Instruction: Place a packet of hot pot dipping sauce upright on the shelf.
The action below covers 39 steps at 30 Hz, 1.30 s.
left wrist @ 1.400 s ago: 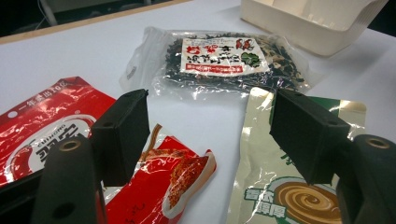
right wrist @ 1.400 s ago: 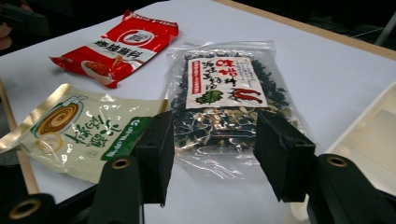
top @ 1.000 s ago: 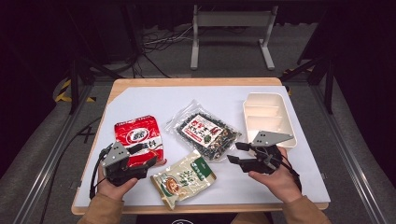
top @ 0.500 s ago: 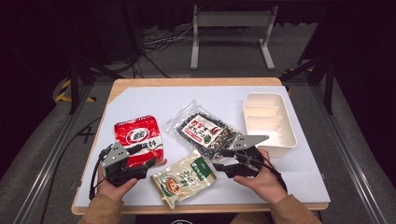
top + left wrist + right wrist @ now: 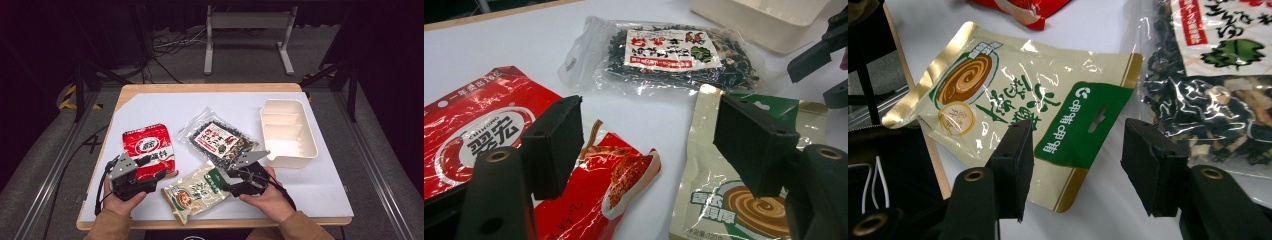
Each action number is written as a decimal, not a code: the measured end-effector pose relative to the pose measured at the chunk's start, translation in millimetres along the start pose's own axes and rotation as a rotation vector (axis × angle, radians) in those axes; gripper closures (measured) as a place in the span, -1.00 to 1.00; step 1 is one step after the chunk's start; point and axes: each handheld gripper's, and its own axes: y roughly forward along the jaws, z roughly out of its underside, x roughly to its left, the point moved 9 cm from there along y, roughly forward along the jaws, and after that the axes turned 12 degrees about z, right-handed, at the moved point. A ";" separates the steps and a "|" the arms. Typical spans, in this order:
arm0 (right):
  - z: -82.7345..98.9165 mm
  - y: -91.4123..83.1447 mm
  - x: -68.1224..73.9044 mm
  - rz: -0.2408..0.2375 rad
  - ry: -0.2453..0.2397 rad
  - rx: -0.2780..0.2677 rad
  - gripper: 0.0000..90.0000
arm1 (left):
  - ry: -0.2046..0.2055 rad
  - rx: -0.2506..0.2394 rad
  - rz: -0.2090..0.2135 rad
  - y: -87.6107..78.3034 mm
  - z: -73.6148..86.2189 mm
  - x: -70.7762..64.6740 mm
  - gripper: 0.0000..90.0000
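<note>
A beige pouch with a green top [image 5: 196,191] [image 5: 1013,100] lies flat near the table's front edge. My right gripper [image 5: 227,183] [image 5: 1080,165] hovers low over its green end, open; its jaws have just been closing a little, and the pads stand on either side of the pouch's corner without pressing it. My left gripper [image 5: 159,177] [image 5: 649,135] rests open at the front left, jaws over the lower corner of a red pouch [image 5: 148,148] [image 5: 484,130]. A clear bag of dark dried pieces [image 5: 220,140] [image 5: 664,55] [image 5: 1208,90] lies behind both.
A white divided tray [image 5: 287,132] [image 5: 769,20] stands on the right of the white table mat [image 5: 165,107]. The wooden table edge [image 5: 220,223] runs just in front of both hands. Dark floor, cables and a metal stand lie beyond the table.
My right gripper has moved left and down, from beside the tray to the green end of the beige pouch. The left gripper has stayed put.
</note>
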 end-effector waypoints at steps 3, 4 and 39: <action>3.2 3.9 2.3 -0.004 0.002 0.017 0.03 | 0.005 0.004 0.003 1.0 0.0 -0.5 -0.37; 4.3 5.0 2.7 -0.005 0.005 0.023 0.03 | 0.005 0.003 0.002 1.5 -0.2 -0.5 -0.37; 8.3 21.5 20.0 -0.120 0.041 0.078 0.04 | 0.020 0.029 0.016 9.1 2.6 -4.3 -0.38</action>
